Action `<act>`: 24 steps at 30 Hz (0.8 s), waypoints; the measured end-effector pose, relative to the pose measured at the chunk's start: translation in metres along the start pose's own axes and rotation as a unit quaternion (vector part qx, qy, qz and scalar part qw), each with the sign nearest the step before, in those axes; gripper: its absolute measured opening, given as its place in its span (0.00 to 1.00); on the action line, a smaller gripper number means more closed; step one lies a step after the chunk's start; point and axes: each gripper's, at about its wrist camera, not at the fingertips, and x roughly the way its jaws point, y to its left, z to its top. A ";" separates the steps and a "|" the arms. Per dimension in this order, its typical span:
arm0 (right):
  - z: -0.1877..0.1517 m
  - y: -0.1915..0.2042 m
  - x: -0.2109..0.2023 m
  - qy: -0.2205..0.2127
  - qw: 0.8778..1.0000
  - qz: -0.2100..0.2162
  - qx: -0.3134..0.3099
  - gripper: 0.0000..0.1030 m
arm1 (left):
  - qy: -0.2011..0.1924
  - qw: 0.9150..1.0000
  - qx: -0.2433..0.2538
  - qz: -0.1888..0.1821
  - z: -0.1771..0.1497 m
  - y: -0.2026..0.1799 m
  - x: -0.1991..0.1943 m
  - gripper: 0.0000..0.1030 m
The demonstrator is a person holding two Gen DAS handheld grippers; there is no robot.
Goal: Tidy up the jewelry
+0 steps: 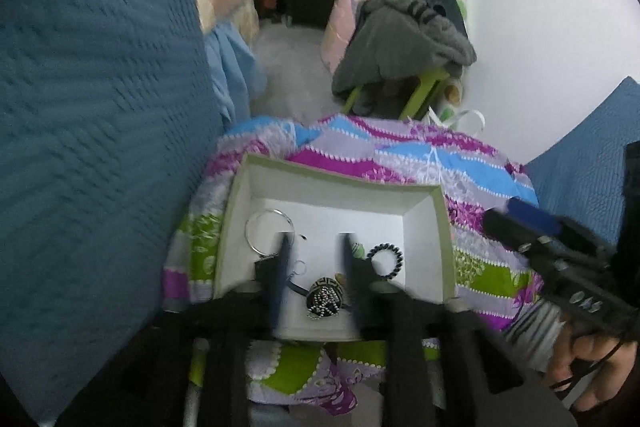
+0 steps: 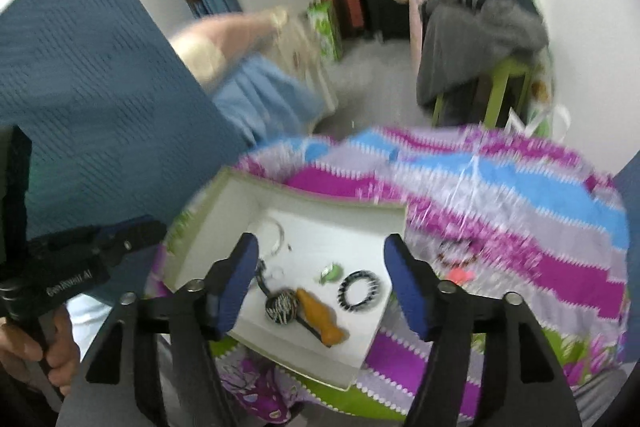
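Note:
A white box with a green rim [image 1: 444, 223] [image 2: 224, 195] lies on a patterned cloth. In it are a silver bangle [image 1: 256, 227] [image 2: 280, 233], a beaded black round piece [image 1: 326, 299] [image 2: 282, 306], a black coiled ring [image 1: 385, 255] [image 2: 359, 289], an orange piece [image 2: 322, 321] and a small green piece [image 2: 332, 273]. A dark beaded bracelet [image 2: 458, 251] and a small red thing [image 2: 460, 275] lie on the cloth right of the box. My left gripper [image 1: 316, 239] is open and empty over the box. My right gripper [image 2: 322, 247] is open and empty above the box.
The patterned purple, blue and green cloth [image 1: 472, 163] [image 2: 520, 195] covers the surface. Blue textured cushions [image 1: 92, 107] [image 2: 88, 75] stand at the left. A green stool piled with clothes [image 1: 400, 39] [image 2: 480, 27] is behind. The right gripper's body [image 1: 560, 259] shows in the left wrist view.

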 end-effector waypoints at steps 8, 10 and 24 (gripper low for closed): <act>0.020 0.006 -0.089 -0.081 0.997 -0.003 -0.013 0.80 | -0.101 0.994 0.007 0.027 0.006 -0.018 -0.100 0.64; 0.022 0.009 -0.114 -0.106 0.994 -0.006 -0.018 0.83 | -0.122 0.992 0.008 0.030 0.004 -0.021 -0.122 0.67; -0.013 0.030 -0.222 -0.220 0.974 -0.033 -0.045 1.00 | -0.216 0.975 0.025 0.051 -0.038 -0.060 -0.230 0.79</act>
